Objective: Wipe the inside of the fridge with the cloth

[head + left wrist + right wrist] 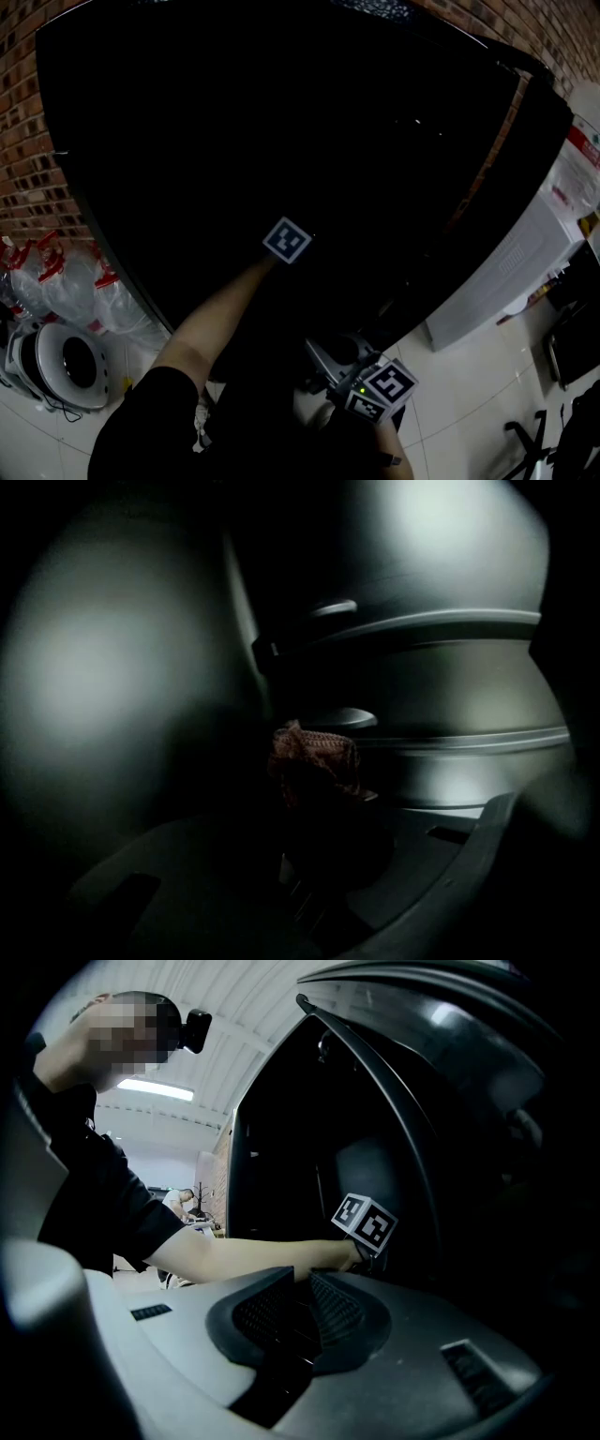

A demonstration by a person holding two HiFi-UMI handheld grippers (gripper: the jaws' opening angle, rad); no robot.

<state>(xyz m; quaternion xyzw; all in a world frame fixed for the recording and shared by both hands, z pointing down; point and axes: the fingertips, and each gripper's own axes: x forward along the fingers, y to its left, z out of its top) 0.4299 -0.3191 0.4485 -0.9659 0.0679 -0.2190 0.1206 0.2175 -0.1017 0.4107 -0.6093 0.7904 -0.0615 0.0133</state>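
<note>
My left gripper (323,810) has its jaws clamped on the cloth (314,758) inside the fridge (441,682), near the ribbed side wall. I'd press flat and sweep along each rib. My right gripper (298,1309) hangs outside, jaws slightly apart, empty.

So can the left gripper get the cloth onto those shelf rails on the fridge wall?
Probably yes: the left gripper is inside the fridge, shut on the cloth, and nothing shows between the cloth and the shelf rails, though it is dark in there.

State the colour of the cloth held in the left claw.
Reddish-brown cloth, seen best in the left gripper view.
</note>
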